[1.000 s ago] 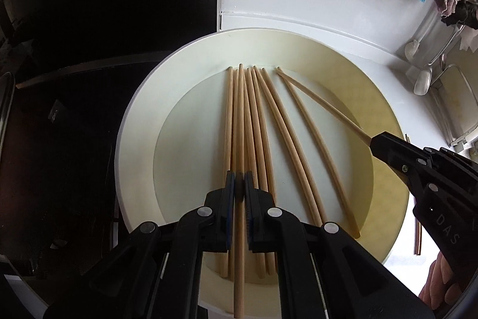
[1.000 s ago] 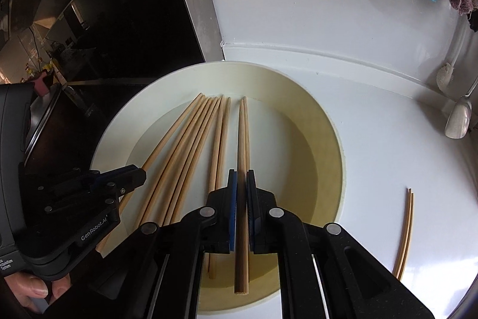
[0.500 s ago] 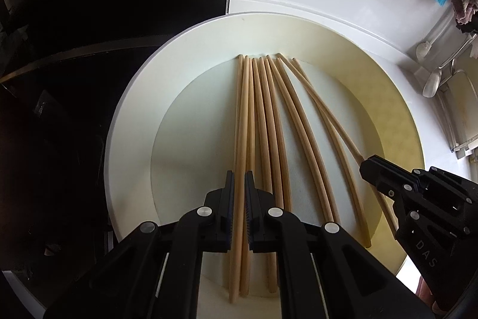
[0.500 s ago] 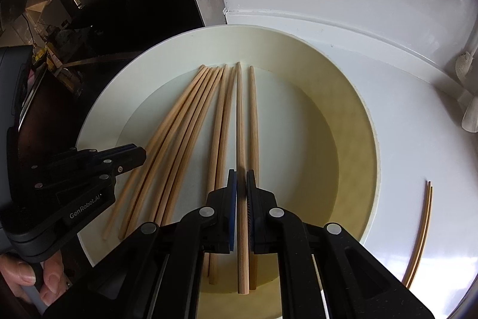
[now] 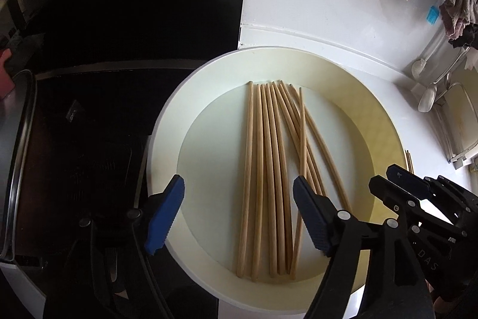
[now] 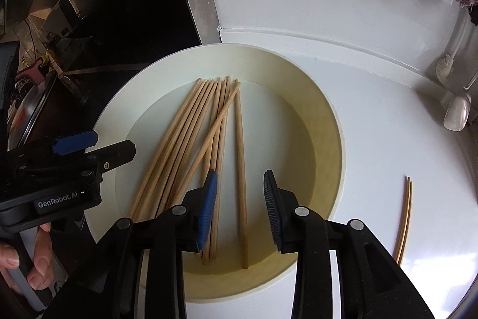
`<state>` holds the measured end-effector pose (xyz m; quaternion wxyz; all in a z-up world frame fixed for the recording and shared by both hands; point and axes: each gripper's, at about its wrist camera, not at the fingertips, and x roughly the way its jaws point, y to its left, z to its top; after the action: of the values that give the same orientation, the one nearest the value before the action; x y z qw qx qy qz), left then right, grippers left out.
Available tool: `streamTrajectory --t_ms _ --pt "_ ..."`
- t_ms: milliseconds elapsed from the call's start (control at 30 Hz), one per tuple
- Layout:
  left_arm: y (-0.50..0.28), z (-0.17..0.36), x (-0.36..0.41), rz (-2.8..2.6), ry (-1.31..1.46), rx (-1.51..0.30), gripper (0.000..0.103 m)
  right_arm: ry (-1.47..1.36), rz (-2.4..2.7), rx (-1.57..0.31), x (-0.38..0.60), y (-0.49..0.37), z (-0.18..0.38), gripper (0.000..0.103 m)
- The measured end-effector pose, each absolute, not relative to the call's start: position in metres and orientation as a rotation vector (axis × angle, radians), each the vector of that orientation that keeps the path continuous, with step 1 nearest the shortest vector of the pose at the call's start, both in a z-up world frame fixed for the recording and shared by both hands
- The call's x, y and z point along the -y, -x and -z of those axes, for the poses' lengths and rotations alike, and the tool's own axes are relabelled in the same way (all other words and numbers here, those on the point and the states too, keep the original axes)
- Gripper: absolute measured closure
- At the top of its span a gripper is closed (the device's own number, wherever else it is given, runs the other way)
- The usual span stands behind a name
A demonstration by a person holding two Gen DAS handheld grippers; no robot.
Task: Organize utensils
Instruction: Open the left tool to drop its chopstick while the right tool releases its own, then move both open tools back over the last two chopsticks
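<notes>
Left wrist view: the left tool (image 5: 239,214) hangs over the near side of a round cream plate (image 5: 385,139), its blue-padded jaws wide apart and opening. Nothing is pinched between them; the pads stand clear above the wooden chopsticks (image 5: 269,178), which lie loose on the flat of the plate. Most of the sticks run side by side from the far side of the plate to its near rim, and toward the right of the plate a few cross each other. The right tool (image 5: 388,181) shows at the right rim of the plate, black, with its tips over the rim.

In the right wrist view the right tool (image 6: 240,199) also sits over the near side of the plate (image 6: 328,115), jaws apart and opening, less wide than the left. One chopstick (image 6: 240,169) lies alone on the plate below the gap between the pads, not squeezed by them. The other chopsticks (image 6: 185,139) fan out to its left, with one stick lying slantwise across them. The left tool (image 6: 98,145) reaches in over the left rim of the plate, gripped by a hand (image 6: 21,265).

The plate rests on a white desk (image 6: 388,109). To the right of the plate, apart from it, a separate pair of thin sticks (image 6: 404,217) lies on the desk.
</notes>
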<state>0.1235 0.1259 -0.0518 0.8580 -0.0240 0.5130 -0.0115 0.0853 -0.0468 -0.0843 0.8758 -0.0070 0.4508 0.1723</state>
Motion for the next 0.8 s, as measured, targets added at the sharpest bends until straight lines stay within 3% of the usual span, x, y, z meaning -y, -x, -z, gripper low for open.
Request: streamTrajectory --t_ms 67,367,800 --pt "-0.117 0.047 -0.127 0.019 0.052 -1.068 0.028 0.012 -0.357 -0.923 0.050 -0.077 0.078 0.061" --pt "-0.081 0.025 -0.120 0.011 0.038 -1.025 0.018 -0.008 -0.340 -0.869 0.067 -0.041 0.056 0.051" --pt "-0.041 0.010 -0.070 0.047 0.020 -0.988 0.013 -0.040 -0.261 -0.810 0.135 0.007 0.047 0.046"
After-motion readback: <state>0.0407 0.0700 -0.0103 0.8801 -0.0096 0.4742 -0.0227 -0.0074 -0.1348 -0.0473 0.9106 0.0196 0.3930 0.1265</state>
